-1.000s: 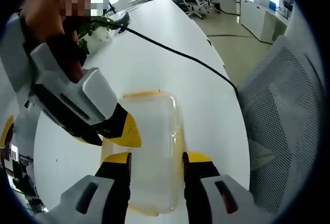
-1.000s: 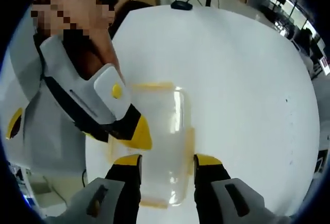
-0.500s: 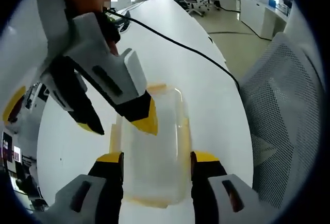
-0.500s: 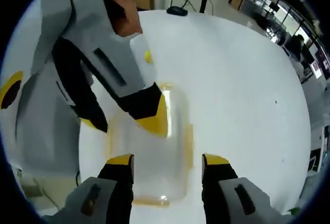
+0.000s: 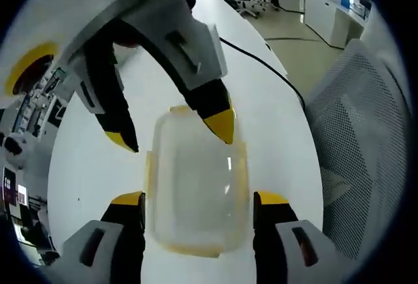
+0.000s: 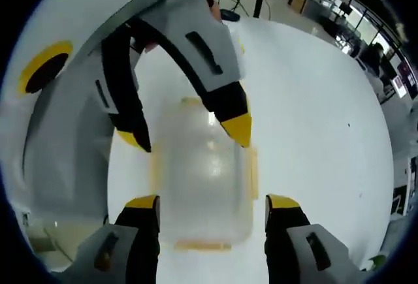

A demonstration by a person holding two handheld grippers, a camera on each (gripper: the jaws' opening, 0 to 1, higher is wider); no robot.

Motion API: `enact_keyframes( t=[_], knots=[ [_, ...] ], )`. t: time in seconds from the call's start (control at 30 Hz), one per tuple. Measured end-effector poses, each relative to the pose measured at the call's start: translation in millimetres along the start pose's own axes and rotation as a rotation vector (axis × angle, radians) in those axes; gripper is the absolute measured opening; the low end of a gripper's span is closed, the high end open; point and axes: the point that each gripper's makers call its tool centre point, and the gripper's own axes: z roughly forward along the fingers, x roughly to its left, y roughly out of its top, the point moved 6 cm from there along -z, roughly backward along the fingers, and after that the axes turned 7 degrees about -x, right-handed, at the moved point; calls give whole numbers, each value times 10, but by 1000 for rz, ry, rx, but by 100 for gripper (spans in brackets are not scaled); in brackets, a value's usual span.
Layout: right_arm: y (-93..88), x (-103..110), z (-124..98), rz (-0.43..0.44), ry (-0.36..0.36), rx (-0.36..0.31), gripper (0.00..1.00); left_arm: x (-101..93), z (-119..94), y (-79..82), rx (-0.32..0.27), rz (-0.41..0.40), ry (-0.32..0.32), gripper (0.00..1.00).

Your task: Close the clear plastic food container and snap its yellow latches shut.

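The clear plastic food container [image 5: 197, 189] [image 6: 202, 186] lay on the white tabletop [image 5: 261, 111] [image 6: 313, 134] between the spread tips of the left claw [image 5: 199, 200], which gripped nothing. The right claw [image 6: 212, 202], likewise released, straddled it from the opposite end. Yellow latches [image 5: 243, 166] [image 6: 253, 174] lined its sides. Beyond the container, the left gripper view showed a black cable [image 5: 261, 65] and a mesh chair [image 5: 359, 140].

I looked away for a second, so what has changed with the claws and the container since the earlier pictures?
Both claws spread wider and drew back from the container: the left claw and right claw now straddle it with gaps, where a second ago their jaws sat close against its sides. Each claw's tips also advanced over the lid in the other's view. The container stayed closed on the white table.
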Motion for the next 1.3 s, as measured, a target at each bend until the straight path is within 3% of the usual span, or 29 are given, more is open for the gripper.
enact_keyframes(
  t=[0.57, 0.77, 1.3],
  knots=[
    [-176, 130, 63, -30, -55, 28, 87, 152, 70, -185, 51, 10, 9, 86],
    [-210, 133, 82, -31, -79, 31, 90, 167, 100, -192, 45, 16, 5, 90],
    [-321, 157, 250, -29, -84, 61, 89, 99, 205, -289, 63, -8, -58, 87]
  ],
)
